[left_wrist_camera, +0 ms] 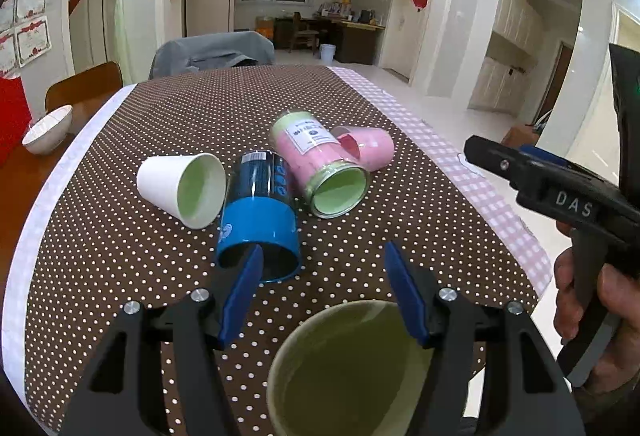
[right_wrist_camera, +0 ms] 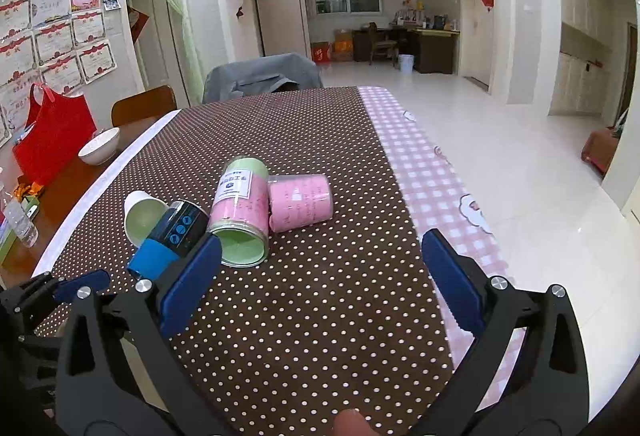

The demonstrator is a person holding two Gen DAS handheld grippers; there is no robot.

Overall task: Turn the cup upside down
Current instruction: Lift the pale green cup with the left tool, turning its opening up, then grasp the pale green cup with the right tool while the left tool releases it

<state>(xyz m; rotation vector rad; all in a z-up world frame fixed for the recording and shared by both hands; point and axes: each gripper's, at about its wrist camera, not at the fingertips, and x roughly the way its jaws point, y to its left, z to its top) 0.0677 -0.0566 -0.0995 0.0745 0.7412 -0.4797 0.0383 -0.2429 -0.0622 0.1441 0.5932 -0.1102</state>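
- Left claw (left_wrist_camera: 324, 290): jaws spread wide, grasping nothing, poised over the dotted counter (left_wrist_camera: 360, 88).
- Paper cup (left_wrist_camera: 348, 368) stands mouth-up right below the left claw, near counter edge; its rim seems just short of the right blue pad, contact unclear.
- Right claw (right_wrist_camera: 320, 276): released, empty, hovering above counter.
- Mid-counter, lying on sides: white cup (left_wrist_camera: 182, 190), blue can (left_wrist_camera: 258, 224), two pink cylinders (left_wrist_camera: 320, 172).

I counted five cups on dotted tablecloth (left_wrist_camera: 120, 236): one upright cup (left_wrist_camera: 344, 368) nearest me, four lying beyond: white (left_wrist_camera: 180, 188), blue (left_wrist_camera: 260, 220), two pink (left_wrist_camera: 320, 168) (left_wrist_camera: 368, 148). One bowl (left_wrist_camera: 48, 128) left of cloth.
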